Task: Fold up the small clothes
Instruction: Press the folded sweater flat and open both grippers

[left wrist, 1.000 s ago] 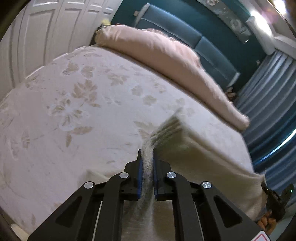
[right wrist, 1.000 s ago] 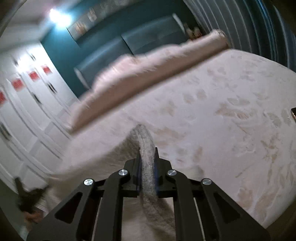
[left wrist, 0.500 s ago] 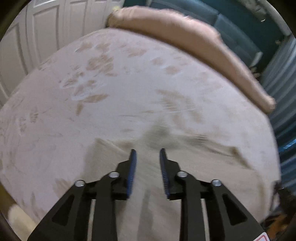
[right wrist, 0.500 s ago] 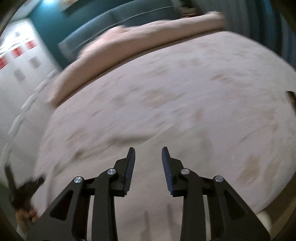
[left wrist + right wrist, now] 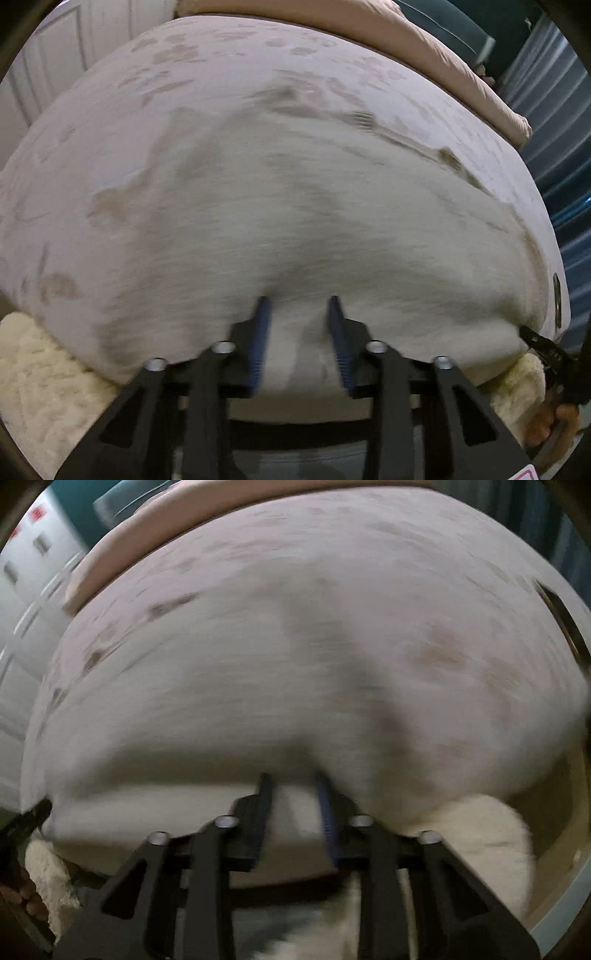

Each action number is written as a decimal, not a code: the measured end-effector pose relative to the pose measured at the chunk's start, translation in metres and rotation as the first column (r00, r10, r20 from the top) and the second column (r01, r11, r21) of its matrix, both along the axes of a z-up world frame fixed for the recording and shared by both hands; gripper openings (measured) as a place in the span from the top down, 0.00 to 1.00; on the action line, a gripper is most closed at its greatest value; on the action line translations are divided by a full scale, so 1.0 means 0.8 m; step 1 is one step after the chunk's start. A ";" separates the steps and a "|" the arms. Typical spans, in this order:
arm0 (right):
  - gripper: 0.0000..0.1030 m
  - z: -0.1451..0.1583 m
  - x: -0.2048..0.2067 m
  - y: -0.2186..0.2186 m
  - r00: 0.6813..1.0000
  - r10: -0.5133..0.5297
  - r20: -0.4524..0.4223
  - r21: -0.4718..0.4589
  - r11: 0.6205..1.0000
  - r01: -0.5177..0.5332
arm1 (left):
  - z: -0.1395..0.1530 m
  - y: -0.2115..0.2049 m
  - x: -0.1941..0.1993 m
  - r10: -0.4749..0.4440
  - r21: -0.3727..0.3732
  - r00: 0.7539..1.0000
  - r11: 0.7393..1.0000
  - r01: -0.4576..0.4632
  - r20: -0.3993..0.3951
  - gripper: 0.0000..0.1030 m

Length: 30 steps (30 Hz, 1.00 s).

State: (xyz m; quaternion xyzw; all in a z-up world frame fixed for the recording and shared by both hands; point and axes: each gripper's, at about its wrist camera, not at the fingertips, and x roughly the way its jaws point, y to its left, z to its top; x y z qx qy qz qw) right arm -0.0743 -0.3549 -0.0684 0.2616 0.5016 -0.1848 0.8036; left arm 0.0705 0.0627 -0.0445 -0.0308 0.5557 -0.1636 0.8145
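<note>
A pale beige garment (image 5: 314, 221) lies spread flat on the leaf-patterned bedcover (image 5: 184, 74), blurred by motion. My left gripper (image 5: 297, 306) points steeply down at the garment's near edge, jaws open, and the cloth shows between the blue pads (image 5: 262, 332) without being pinched. In the right wrist view the same garment (image 5: 258, 701) fills the middle. My right gripper (image 5: 293, 782) hangs over its near hem with jaws apart and closing, cloth visible in the gap. The right gripper's tip (image 5: 543, 347) and a person's hand show at the left view's right edge.
A pink rolled duvet (image 5: 406, 29) runs along the far side of the bed. A fluffy cream rug (image 5: 37, 369) lies on the floor below the near edge. Blue curtains (image 5: 546, 110) hang at the right, and white wardrobe doors (image 5: 37, 74) stand at the left.
Both grippers were shut on the lifted garment, then let it go. The garment dropped flat onto the bed, and both grippers came down and tilted toward its near edge.
</note>
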 end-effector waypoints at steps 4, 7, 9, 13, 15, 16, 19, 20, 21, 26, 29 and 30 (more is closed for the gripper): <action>0.88 0.021 -0.016 -0.003 0.999 -0.017 0.034 0.013 1.000 0.017 | -0.002 0.011 -0.009 0.007 0.016 1.000 1.000 -0.008 0.007 0.71; 0.42 0.040 -0.030 -0.011 0.986 -0.119 0.118 -0.040 0.991 0.124 | 0.003 -0.002 -0.016 0.021 0.049 1.000 0.999 -0.022 0.018 0.70; 0.41 0.043 -0.038 -0.027 0.970 -0.189 0.152 -0.031 0.980 0.195 | 0.008 -0.002 -0.017 0.045 0.024 0.999 0.999 -0.045 0.020 0.69; 0.39 0.014 -0.026 -0.048 0.979 -0.188 0.076 0.029 0.982 0.186 | 0.033 0.021 -0.019 0.139 -0.017 0.984 0.990 -0.138 0.114 0.56; 0.63 -0.002 -0.009 -0.045 0.986 -0.158 0.045 0.080 0.985 0.154 | 0.028 0.032 -0.010 0.170 0.007 0.980 0.985 -0.171 0.102 0.56; 0.81 0.005 -0.005 -0.039 0.988 -0.140 0.070 0.099 0.986 0.133 | 0.023 0.037 -0.006 0.181 0.020 0.980 0.983 -0.183 0.084 0.56; 0.89 0.060 -0.013 -0.025 0.961 -0.127 0.245 0.074 0.991 0.112 | 0.012 0.057 -0.004 0.219 0.028 0.974 0.975 -0.221 0.054 0.56; 0.89 0.078 -0.018 -0.022 0.951 -0.126 0.284 0.053 0.992 0.116 | 0.008 0.062 -0.005 0.225 0.037 0.973 0.973 -0.227 0.046 0.56; 0.89 0.083 -0.020 -0.023 0.949 -0.126 0.288 0.035 0.992 0.120 | 0.006 0.064 -0.006 0.226 0.043 0.973 0.973 -0.227 0.040 0.56; 0.87 -0.017 0.000 -0.043 0.994 -0.112 -0.012 0.018 0.993 0.113 | -0.004 0.057 -0.010 0.203 0.093 0.977 0.974 -0.207 0.059 0.56; 0.79 0.016 -0.008 -0.047 0.986 -0.164 0.036 0.002 0.986 0.164 | -0.001 0.053 -0.012 0.191 0.117 0.980 0.973 -0.197 0.065 0.55; 0.76 0.034 -0.011 -0.045 0.977 -0.204 0.052 -0.039 0.978 0.207 | -0.003 0.055 -0.010 0.191 0.112 0.980 0.974 -0.197 0.062 0.55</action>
